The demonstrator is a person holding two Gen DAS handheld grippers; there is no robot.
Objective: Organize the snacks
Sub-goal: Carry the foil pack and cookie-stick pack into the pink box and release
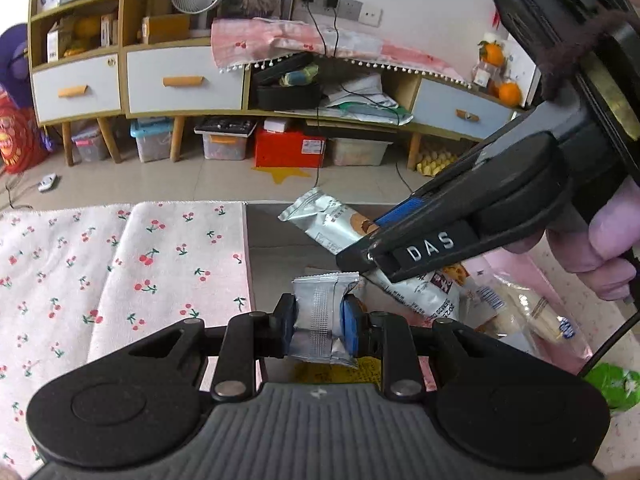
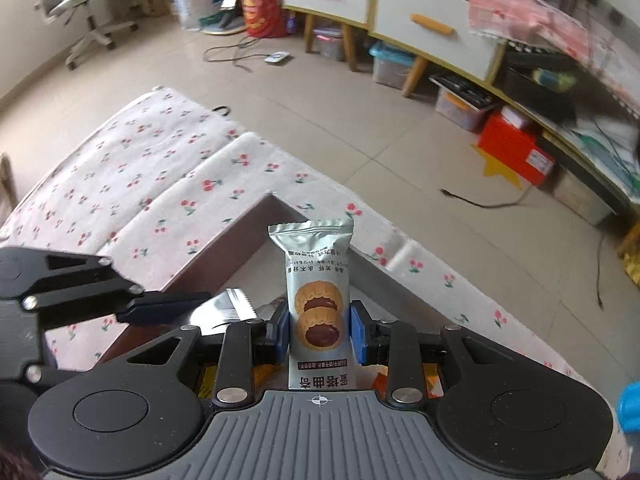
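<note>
The left hand-held gripper is closed on a small silver foil snack packet, its blue pads pressing the crinkled sides; a ridged seam runs down the packet's back and its top edge is serrated. Just ahead and to its right, the right hand-held gripper clamps a taller silver cookie packet printed with two round jam-filled biscuits, held upright. Below both lie more glossy wrapped snacks in a heap. Left of the grippers, a soft cherry-print cloth covers the desk.
</note>
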